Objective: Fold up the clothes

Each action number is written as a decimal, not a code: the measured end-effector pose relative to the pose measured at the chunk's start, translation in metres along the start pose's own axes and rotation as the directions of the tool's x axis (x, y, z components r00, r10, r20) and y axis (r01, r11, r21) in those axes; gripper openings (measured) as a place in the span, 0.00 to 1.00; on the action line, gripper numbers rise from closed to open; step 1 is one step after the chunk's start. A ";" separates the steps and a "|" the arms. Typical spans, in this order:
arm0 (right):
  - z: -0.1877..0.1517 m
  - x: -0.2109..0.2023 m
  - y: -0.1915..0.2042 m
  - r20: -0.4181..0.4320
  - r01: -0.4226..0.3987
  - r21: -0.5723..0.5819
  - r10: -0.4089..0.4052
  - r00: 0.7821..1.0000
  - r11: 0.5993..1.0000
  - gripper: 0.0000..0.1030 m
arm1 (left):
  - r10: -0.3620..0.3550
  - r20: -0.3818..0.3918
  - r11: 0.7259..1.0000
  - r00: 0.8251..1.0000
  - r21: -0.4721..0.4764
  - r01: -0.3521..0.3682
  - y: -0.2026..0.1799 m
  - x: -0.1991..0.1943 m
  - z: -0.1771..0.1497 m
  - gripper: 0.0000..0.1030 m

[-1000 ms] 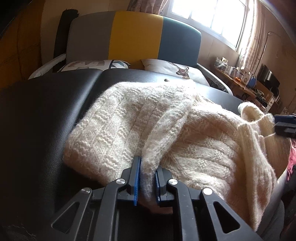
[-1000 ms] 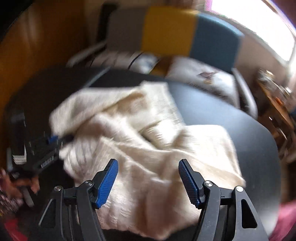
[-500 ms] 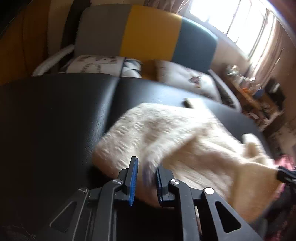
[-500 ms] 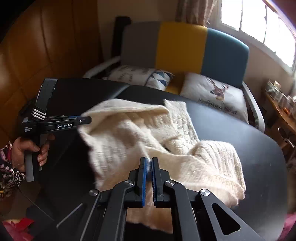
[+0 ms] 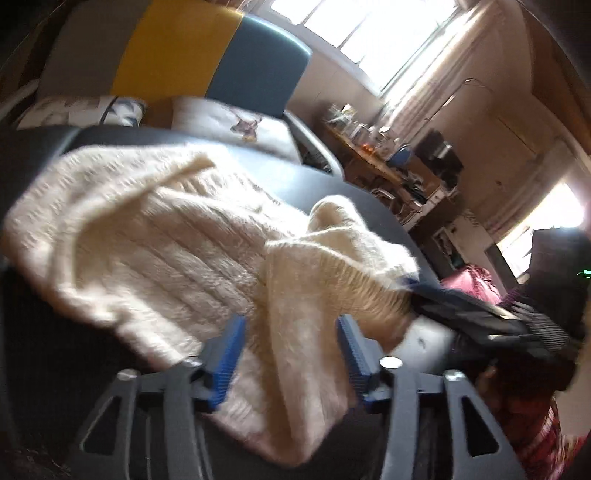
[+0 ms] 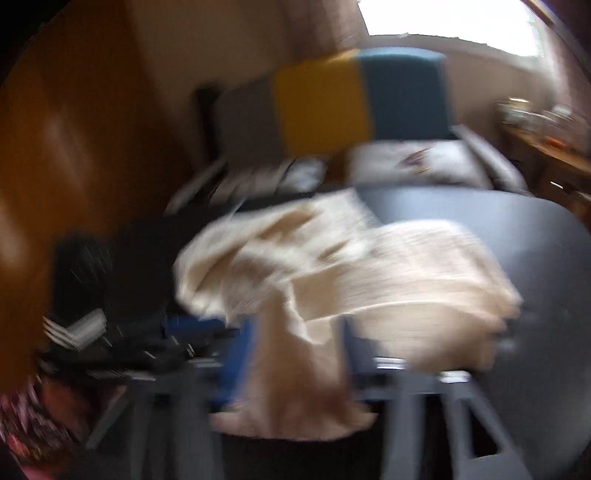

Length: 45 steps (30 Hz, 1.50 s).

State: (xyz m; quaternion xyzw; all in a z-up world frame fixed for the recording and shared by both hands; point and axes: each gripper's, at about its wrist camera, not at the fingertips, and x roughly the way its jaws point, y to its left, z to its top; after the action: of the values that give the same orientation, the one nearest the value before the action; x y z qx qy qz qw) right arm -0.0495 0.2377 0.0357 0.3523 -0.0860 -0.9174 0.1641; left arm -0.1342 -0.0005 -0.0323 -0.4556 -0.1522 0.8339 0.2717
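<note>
Nearest the lens, the left hand-held gripper has its blue pads spread wide apart, with a hanging fold of the cream knitted sweater lying loosely between them but not pinched; it reads as a release, the cloth set down so a fold can settle. Just to its right, the right hand-held gripper comes in as a dark blurred bar, its tip meeting the ribbed edge of the knit; from this side I cannot tell whether it is clamped there. Its own view is heavily smeared by motion, yet the right hand-held gripper's fingers appear to stand apart with a drape of the sweater falling between them, so it too looks unclenched, though the blur leaves some doubt. Beyond the grippers, the sweater lies bunched and partly doubled over on the black tabletop, one flap turned back across the body, which suggests the folding is mid-way and not squared off. Farther off stands a sofa with grey, yellow and teal panels and patterned cushions, then a cluttered side table beneath a bright window.
</note>
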 end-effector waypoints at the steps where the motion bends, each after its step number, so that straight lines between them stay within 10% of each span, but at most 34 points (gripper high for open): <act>1: 0.001 -0.011 -0.012 0.019 0.018 0.030 -0.018 1.000 0.999 0.72 | 0.025 -0.012 1.000 1.000 -0.017 -0.026 0.001 0.007 0.002 0.57; 5: -0.001 -0.021 -0.061 -0.005 0.108 0.117 -0.108 0.994 0.987 0.71 | 0.000 -0.045 0.999 0.999 -0.054 -0.002 -0.006 0.024 0.006 0.57; 8: -0.003 -0.010 -0.107 -0.051 0.101 0.266 -0.091 0.995 0.959 0.64 | 0.087 -0.050 0.993 0.995 0.085 -0.082 -0.028 0.035 0.002 0.54; 12: -0.014 0.010 -0.163 -0.092 0.034 0.513 0.015 0.996 0.857 0.63 | 0.112 -0.042 0.987 0.993 0.119 -0.106 -0.034 0.027 -0.004 0.07; 21: -0.004 0.057 -0.226 -0.105 0.004 0.760 0.117 0.988 0.650 0.63 | 0.028 0.097 0.929 0.995 0.366 -0.062 -0.097 -0.037 -0.005 0.05; 23: 0.001 0.074 -0.232 -0.131 0.019 0.778 0.132 0.983 0.628 0.54 | -0.024 0.105 0.918 0.994 0.396 -0.019 -0.109 -0.054 -0.002 0.05; 25: 0.003 0.089 -0.236 -0.119 -0.006 0.793 0.164 0.979 0.609 0.09 | -0.021 0.101 0.906 0.995 0.423 -0.024 -0.117 -0.059 -0.002 0.05; 26: 0.005 0.093 -0.236 -0.099 -0.026 0.798 0.174 0.980 0.602 0.09 | -0.011 0.099 0.902 0.995 0.431 -0.033 -0.117 -0.058 -0.003 0.05; 35: 0.047 -0.005 -0.198 0.064 -0.145 0.606 0.134 0.989 0.782 0.09 | 0.055 0.136 0.933 0.989 0.347 -0.100 -0.073 -0.077 0.007 0.05; 45: -0.034 -0.037 -0.145 -0.253 0.019 0.394 0.089 0.963 0.919 0.09 | 0.192 -0.051 0.948 0.980 0.267 -0.171 0.003 -0.040 -0.033 0.05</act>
State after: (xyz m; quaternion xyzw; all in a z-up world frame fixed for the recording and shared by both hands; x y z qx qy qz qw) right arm -0.0353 0.3850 -0.0059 0.4962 -0.2517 -0.8227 0.1168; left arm -0.0896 -0.0269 -0.0245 -0.4595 0.0122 0.8500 0.2571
